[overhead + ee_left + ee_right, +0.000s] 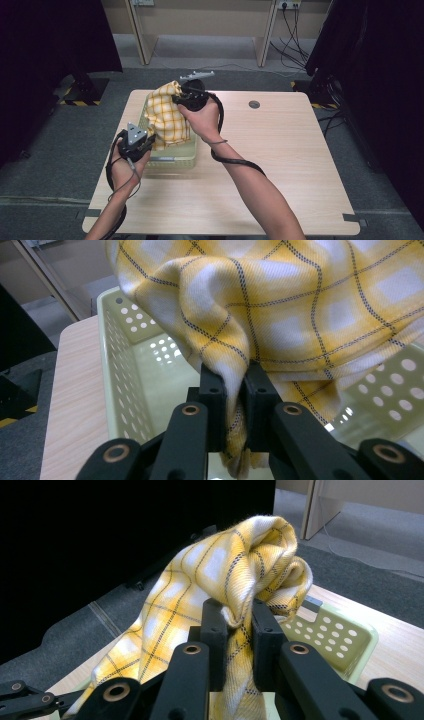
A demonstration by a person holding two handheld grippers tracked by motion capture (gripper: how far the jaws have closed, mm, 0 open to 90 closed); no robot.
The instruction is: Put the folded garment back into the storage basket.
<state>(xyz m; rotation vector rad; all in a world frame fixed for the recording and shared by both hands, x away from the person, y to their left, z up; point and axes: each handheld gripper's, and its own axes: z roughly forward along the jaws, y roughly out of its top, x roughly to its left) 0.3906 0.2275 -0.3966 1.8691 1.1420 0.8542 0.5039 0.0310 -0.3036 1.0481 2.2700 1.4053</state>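
Cloth (pixel 167 117) with a yellow and white check pattern and thin dark lines hangs over a pale green basket (pixel 175 159), held up by both grippers at the same time. The basket has round holes in its walls and stands on the left part of the wooden table (pixel 280 165), near the left edge.

The left gripper (pixel 145 141) is at the near left corner of the basket. In the left gripper view its two black jaws stand narrow and pinch a fold of the cloth (pixel 280 310) between them; the fabric bunches under the pads and comes out below them. Behind the fold, the inside of the basket (pixel 125 370) can be seen, and the cloth covers most of its opening.

The right gripper (pixel 184 96) is higher and farther, above the far side of the basket, with the right hand (pixel 202 116) around it. In the right gripper view its jaws are also close together and clamp a twisted bunch of the cloth (pixel 235 575), which rises above the pads in a rounded lump. From there the cloth falls down to the left side of that view. A corner of the basket (pixel 345 640) shows to the right of the jaws, lower than the cloth.

Between the two grips the cloth is lifted above the basket, and its lower part reaches down into it. A black cable (pixel 235 160) goes from the right gripper along the forearm.
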